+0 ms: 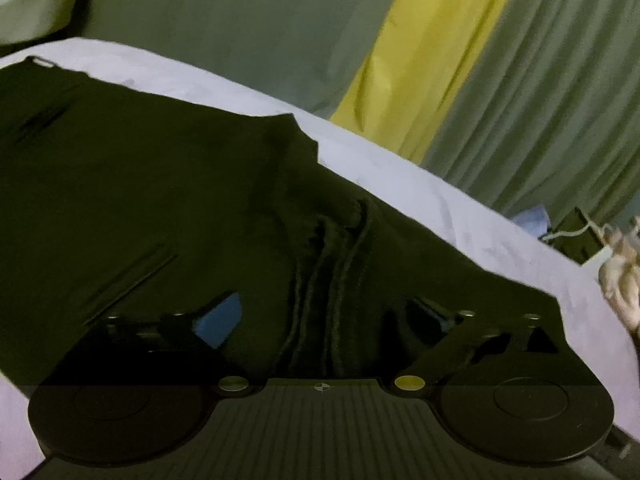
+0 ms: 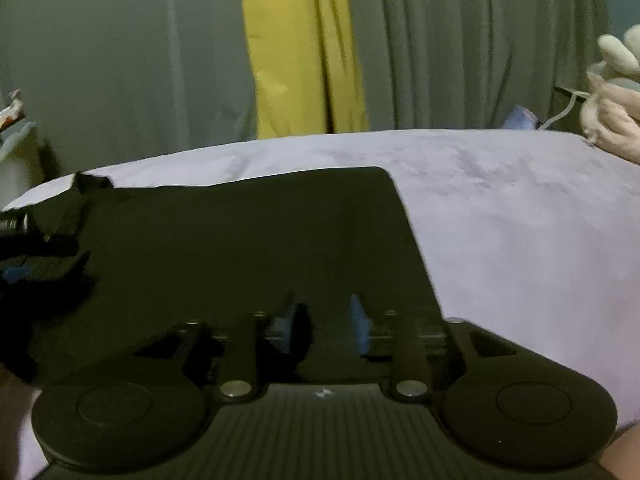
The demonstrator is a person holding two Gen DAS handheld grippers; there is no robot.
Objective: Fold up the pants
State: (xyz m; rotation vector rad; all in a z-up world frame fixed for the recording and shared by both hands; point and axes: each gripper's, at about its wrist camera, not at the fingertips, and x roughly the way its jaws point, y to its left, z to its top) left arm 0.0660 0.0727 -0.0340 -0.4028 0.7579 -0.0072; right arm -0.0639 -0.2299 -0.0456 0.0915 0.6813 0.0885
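We are holding our left gripper point(image 1: 320, 312) low over the black pants point(image 1: 140, 184), its jaws standing wide apart, one blue pad point(image 1: 218, 320) showing on the left finger and nothing pressed between them; a bunched ridge of dark seams point(image 1: 332, 280) is running up through the open gap and beyond the tips. Our right gripper point(image 2: 326, 320) is hovering over the same pants point(image 2: 240, 232) in its own view, its two blue-faced fingers point(image 2: 358, 322) standing partly apart with only flat black cloth lying under and between them, not pinched. Past the right jaws the pants are spreading out smooth, ending in a straight folded edge just ahead and a slanting side edge to the right of the fingers. To the far left of those jaws the tip of the other gripper is showing dimly over the cloth. Beyond the garment on every side, the pale lavender sheet point(image 2: 520, 220) is covering the surface. Farther off, right of the jaws, a pale stuffed toy point(image 2: 612, 120) is sitting at the sheet's edge. Behind everything, grey-green curtains point(image 2: 120, 60) are hanging with one yellow panel point(image 2: 292, 48) between them.
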